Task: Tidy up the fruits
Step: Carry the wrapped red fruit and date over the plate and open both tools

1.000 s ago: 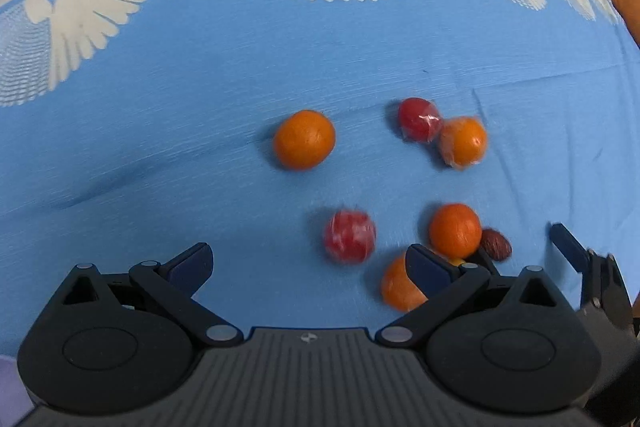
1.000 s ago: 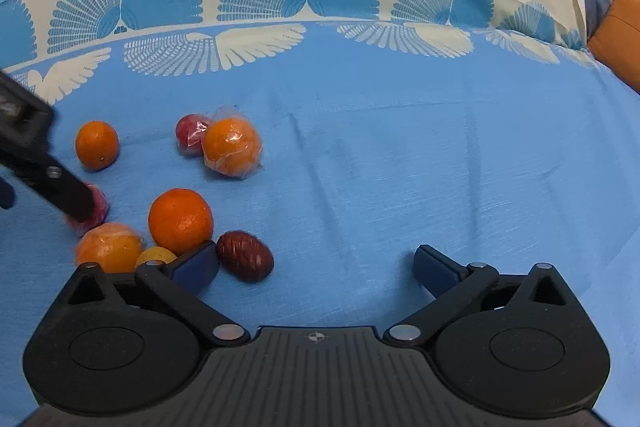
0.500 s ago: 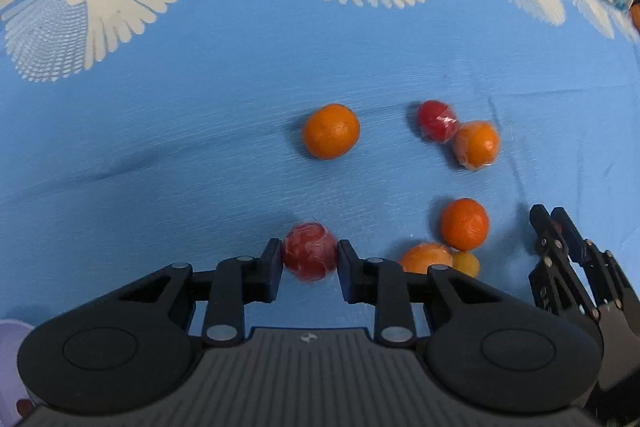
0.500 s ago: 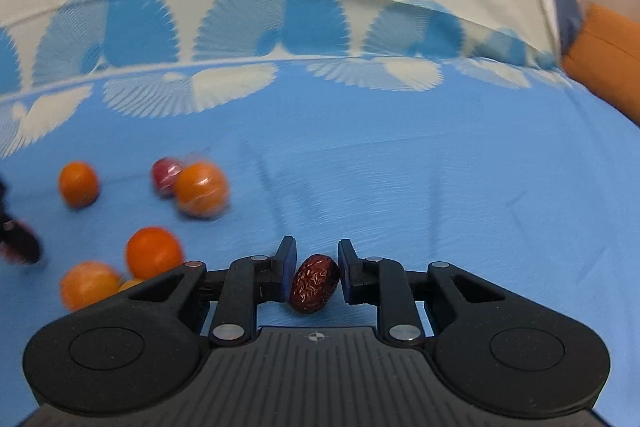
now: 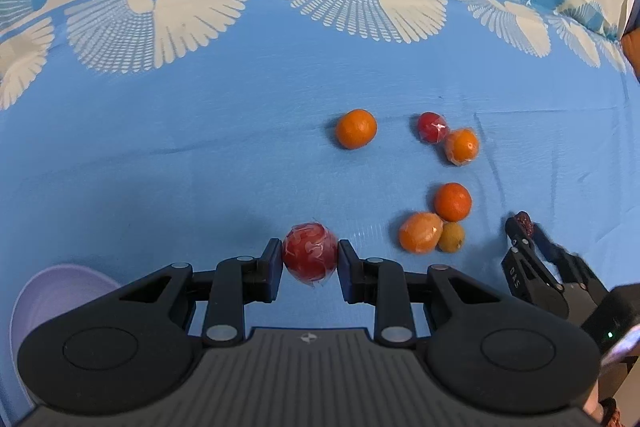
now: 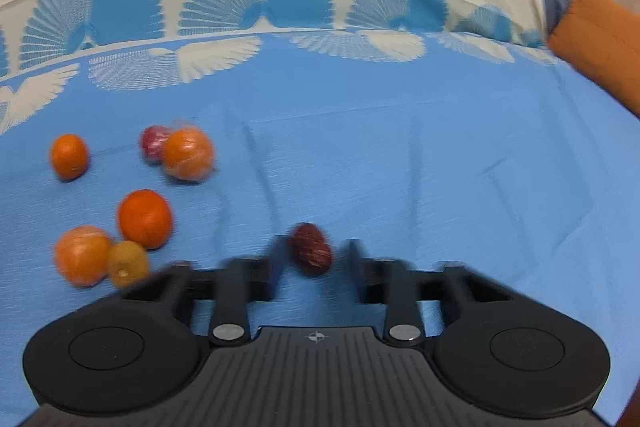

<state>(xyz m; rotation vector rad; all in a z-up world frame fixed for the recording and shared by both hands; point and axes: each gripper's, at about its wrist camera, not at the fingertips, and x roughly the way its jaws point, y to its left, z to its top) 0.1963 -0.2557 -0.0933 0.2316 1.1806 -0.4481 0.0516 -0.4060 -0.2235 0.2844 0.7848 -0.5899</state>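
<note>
Blue cloth (image 5: 200, 163), wrinkled date (image 6: 311, 248), left claw (image 5: 310, 259)

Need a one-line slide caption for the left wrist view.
Left gripper shut on wrapped red fruit above blue bedsheet; oranges scattered beyond.

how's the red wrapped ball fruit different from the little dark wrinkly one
The round red plastic-wrapped fruit is shiny under its clear film; the dark red wrinkled date is bare and matte. The red fruit is round, the date oval. Both are reddish.
</note>
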